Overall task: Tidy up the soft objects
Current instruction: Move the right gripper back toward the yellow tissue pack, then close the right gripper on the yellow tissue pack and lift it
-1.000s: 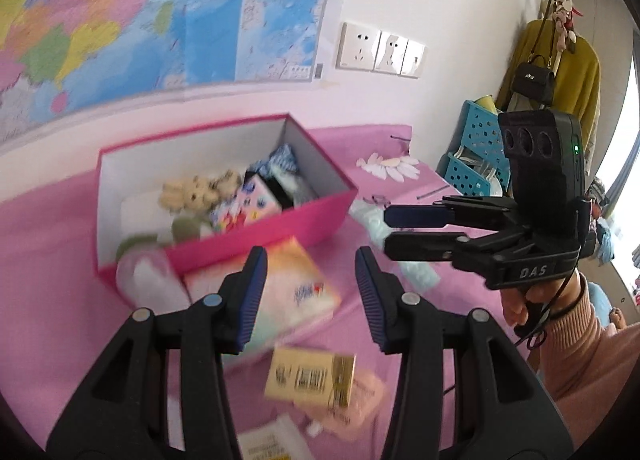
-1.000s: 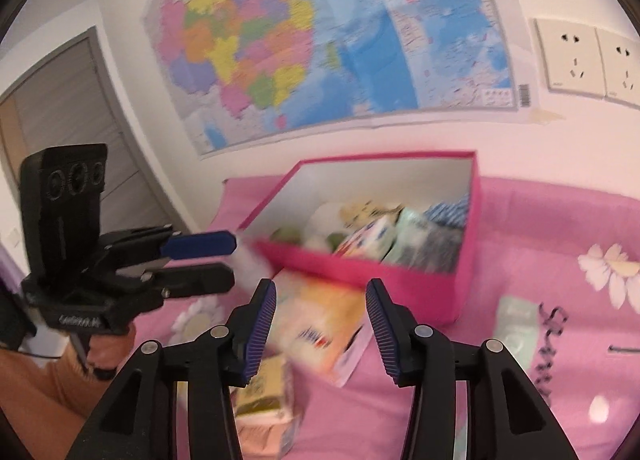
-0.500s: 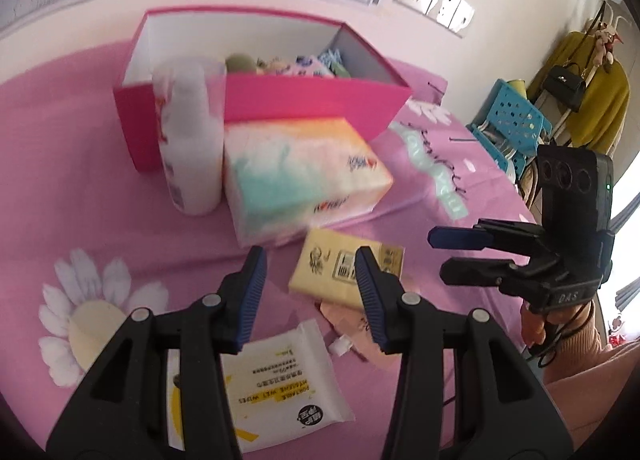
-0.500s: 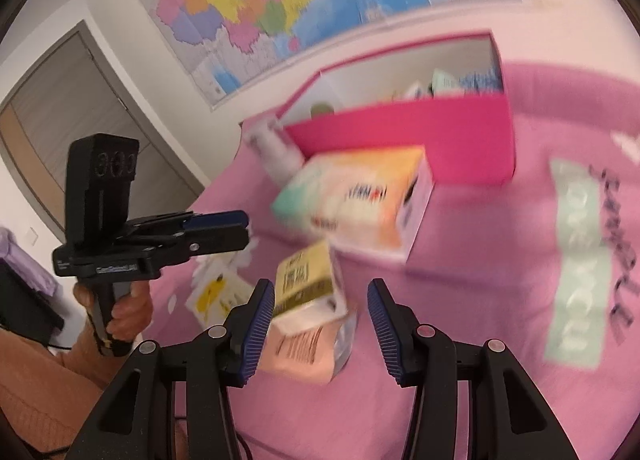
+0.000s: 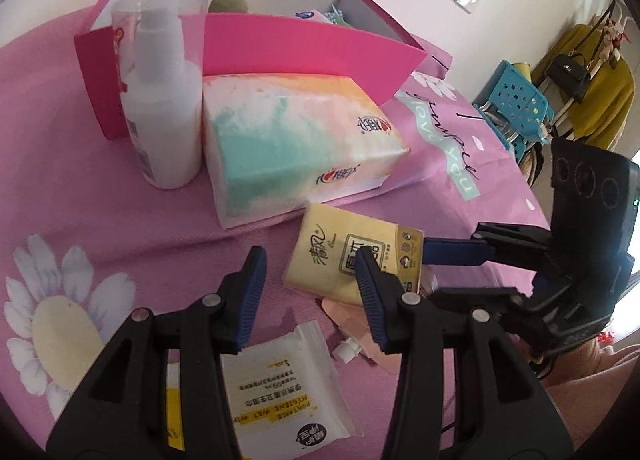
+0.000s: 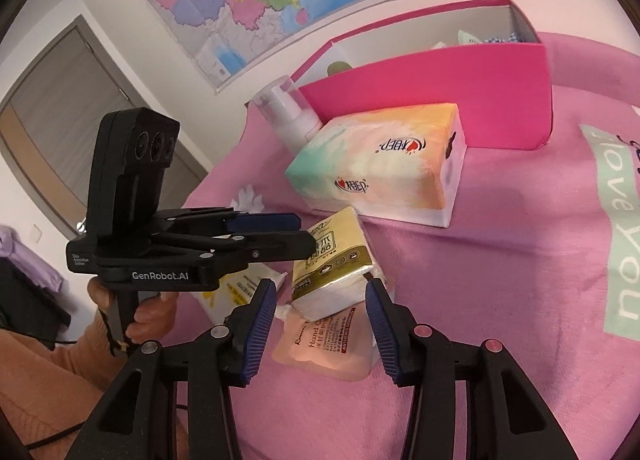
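Note:
A small yellow tissue pack (image 5: pixel 344 256) (image 6: pixel 332 264) lies on the pink cloth, partly over a pink hand-cream sachet (image 5: pixel 352 312) (image 6: pixel 324 348). My left gripper (image 5: pixel 310 292) (image 6: pixel 306 232) is open just left of the pack, with only cloth between its fingers. A white wet-wipes pack (image 5: pixel 276 392) lies under it. My right gripper (image 6: pixel 320 312) (image 5: pixel 430 272) comes from the opposite side and its jaws are closing. The yellow pack's near end and the sachet lie between its pads, which do not press on them. Behind stand a large pastel tissue pack (image 5: pixel 288 140) (image 6: pixel 384 164) and a pink box (image 5: pixel 304 48) (image 6: pixel 440 92) holding soft items.
A white pump bottle (image 5: pixel 160 100) (image 6: pixel 288 116) stands against the box's left corner. A blue basket (image 5: pixel 520 100) and a yellow coat (image 5: pixel 600 100) are off the table's far right. A person's hand (image 6: pixel 148 312) grips the left handle; a door (image 6: pixel 60 120) is behind.
Both grippers have come down and tilted toward the table, closing in on the yellow tissue pack from opposite sides. The right jaws have narrowed slightly.

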Tool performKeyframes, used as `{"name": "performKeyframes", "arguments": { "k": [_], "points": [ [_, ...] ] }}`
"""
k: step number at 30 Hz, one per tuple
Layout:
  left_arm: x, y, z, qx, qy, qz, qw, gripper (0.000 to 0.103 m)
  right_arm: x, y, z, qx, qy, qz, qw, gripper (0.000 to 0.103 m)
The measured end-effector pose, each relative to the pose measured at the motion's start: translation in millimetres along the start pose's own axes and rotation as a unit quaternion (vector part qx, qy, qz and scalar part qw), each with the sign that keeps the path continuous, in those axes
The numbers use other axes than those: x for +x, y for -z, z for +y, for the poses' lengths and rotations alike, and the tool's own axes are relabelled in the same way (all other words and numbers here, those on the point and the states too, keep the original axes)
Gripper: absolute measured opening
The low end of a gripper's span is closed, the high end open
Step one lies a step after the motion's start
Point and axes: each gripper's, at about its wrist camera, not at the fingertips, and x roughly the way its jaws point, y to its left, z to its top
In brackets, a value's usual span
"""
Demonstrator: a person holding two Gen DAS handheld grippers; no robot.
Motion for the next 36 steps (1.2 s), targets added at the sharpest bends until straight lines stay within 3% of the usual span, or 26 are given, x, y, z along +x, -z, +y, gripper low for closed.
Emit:
{"name": "performKeyframes", "arguments": {
  "k": [6,15,20,27,36],
  "points": [
    [0,4,-1,-0.005,0.031,0.010,0.9995,0.048,2,-2,-4,0.003,0.013,-0.003,1.000,0.027],
    [-1,11,-22,0.007,0.066,0.016,0.9977,0.048,1,-13,-17,0.009,0.032,-0.020,0.999,0.025],
    [1,10,-26,0.012,0.042,0.013,0.9989,0.048,4,-19,-31,0.028,0.038,-0.025,0.999,0.026],
    [2,6,-16,-0.007,0.055,0.014,0.9984,0.044,6,-16,-35,0.040,0.024,-0.016,0.999,0.031],
    [-1,5,-22,-0.007,0.057,0.013,0.9982,0.043,5,-16,-34,0.033,0.028,-0.018,0.999,0.028]
  ]
}}
